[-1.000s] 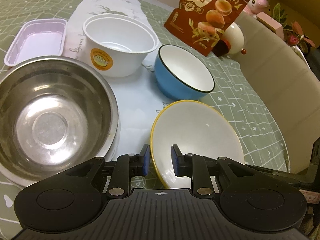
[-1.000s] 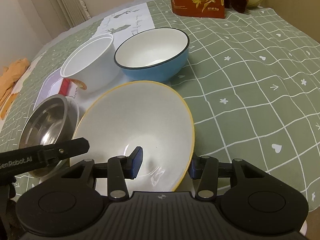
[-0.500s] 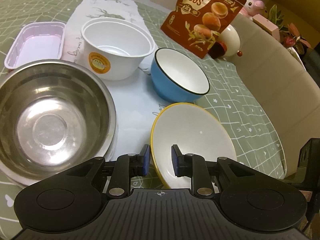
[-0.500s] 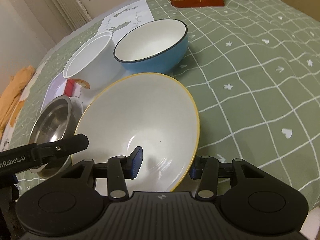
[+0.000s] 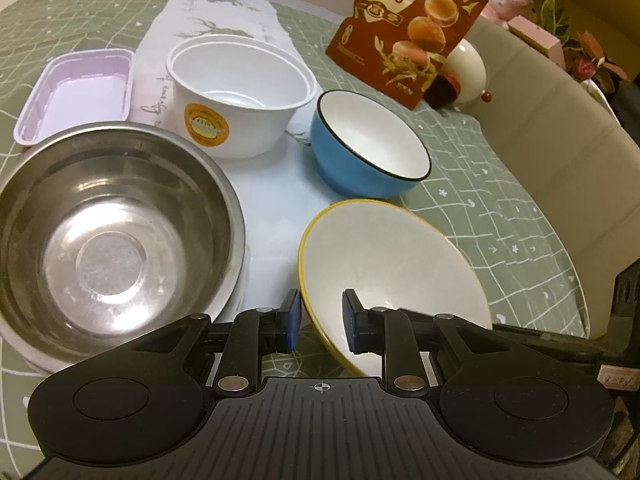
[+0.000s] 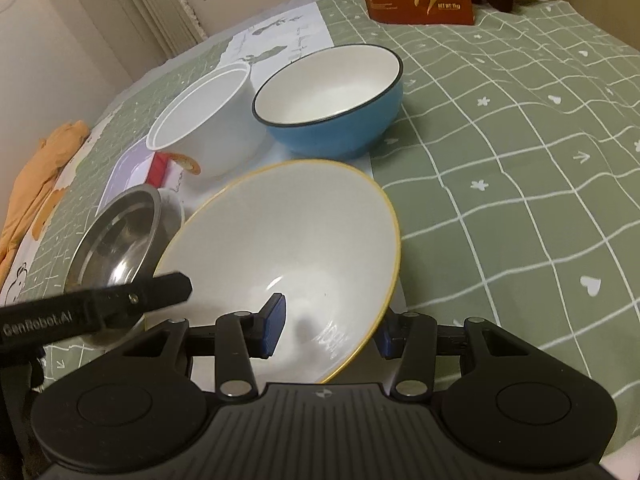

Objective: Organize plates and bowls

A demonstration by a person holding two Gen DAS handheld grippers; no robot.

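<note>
A white bowl with a yellow rim (image 5: 384,264) is held tilted above the table; it also shows in the right wrist view (image 6: 288,248). My left gripper (image 5: 319,321) straddles its left rim, one pad on each side. My right gripper (image 6: 328,326) straddles its right rim the same way. A blue bowl (image 5: 368,146) (image 6: 332,100) stands behind it. A white plastic bowl (image 5: 240,92) (image 6: 208,120) and a steel bowl (image 5: 108,232) (image 6: 116,236) stand to the left.
A lilac plastic tray (image 5: 76,92) lies at the far left. A quail-eggs pouch (image 5: 408,28) and a cream egg-shaped ornament (image 5: 468,72) stand at the back. The green checked tablecloth (image 6: 520,140) spreads to the right. An orange cloth (image 6: 40,168) lies at the table's left edge.
Both grippers have lifted the yellow-rimmed bowl a little and tilted it; the table objects look lower and farther away. The jaw gaps look the same.
</note>
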